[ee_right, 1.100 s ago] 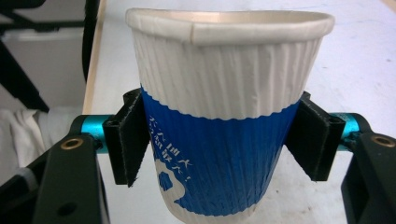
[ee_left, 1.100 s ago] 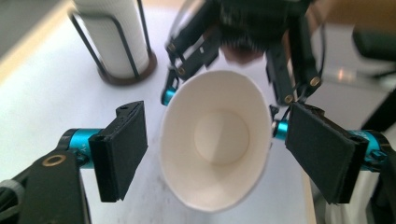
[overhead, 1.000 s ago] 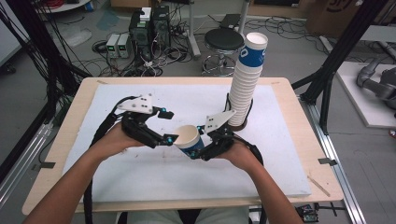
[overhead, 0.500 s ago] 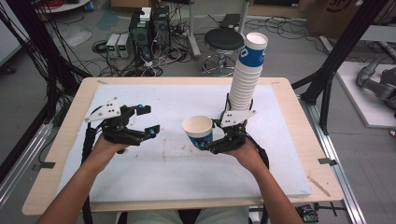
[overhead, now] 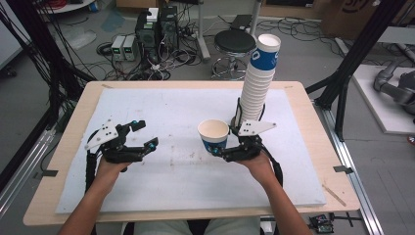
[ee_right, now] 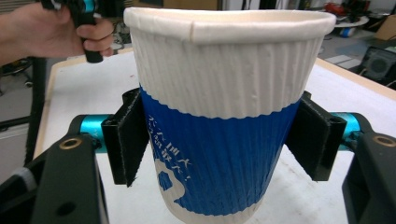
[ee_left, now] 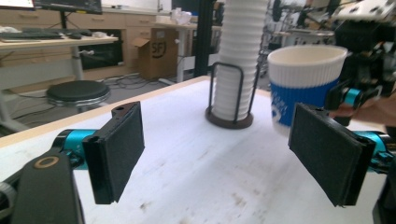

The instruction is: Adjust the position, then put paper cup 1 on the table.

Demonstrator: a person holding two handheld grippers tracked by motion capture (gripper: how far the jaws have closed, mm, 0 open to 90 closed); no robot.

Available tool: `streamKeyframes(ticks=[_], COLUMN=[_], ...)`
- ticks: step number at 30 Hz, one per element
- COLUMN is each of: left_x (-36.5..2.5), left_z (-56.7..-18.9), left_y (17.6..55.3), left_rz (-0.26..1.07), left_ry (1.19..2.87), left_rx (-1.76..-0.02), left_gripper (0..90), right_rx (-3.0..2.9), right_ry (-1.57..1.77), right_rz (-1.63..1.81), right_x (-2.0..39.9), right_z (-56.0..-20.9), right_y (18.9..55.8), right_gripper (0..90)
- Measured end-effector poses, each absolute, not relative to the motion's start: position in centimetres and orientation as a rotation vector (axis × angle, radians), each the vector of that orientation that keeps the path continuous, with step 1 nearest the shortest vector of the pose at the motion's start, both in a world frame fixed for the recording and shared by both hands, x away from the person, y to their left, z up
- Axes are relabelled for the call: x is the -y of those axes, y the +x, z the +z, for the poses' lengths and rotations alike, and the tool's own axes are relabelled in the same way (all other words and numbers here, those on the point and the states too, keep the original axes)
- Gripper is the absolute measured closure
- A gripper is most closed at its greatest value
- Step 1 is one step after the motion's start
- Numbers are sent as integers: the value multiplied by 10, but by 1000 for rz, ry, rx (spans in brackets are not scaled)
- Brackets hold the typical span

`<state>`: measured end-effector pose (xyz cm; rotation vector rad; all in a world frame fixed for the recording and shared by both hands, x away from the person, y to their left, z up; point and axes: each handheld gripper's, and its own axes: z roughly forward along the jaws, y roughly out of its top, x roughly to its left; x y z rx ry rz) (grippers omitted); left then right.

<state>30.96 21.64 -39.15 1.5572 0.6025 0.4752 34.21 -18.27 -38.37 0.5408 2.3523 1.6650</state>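
Gripping a ribbed, tapered paper cup (ee_right: 224, 116), black padded right hand-held gripper (ee_right: 219, 135).

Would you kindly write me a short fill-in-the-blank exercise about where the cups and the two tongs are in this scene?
1. The right tongs are shut on a single ____.
2. The left tongs hold ____ between their pads.
3. The tall cup stack stands in a black wire ____.
4. The held cup's lower band is ____ in colour.

Missing words: cup; nothing; holder; blue
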Motion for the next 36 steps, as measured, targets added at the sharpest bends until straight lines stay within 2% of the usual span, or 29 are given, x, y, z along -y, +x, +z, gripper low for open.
streamKeyframes(ticks=[10,36], left_x=[-231,-228], left_z=[-408,-410], left_y=[306,309], left_rz=[519,525], left_ry=[1562,1567], left_rx=[-651,-651], left_gripper=[188,187], right_rx=[-2290,-2231], right_ry=[582,634], right_rz=[1704,1722], right_x=[187,186], right_z=[-389,-393], right_y=[343,351], right_gripper=[287,288])
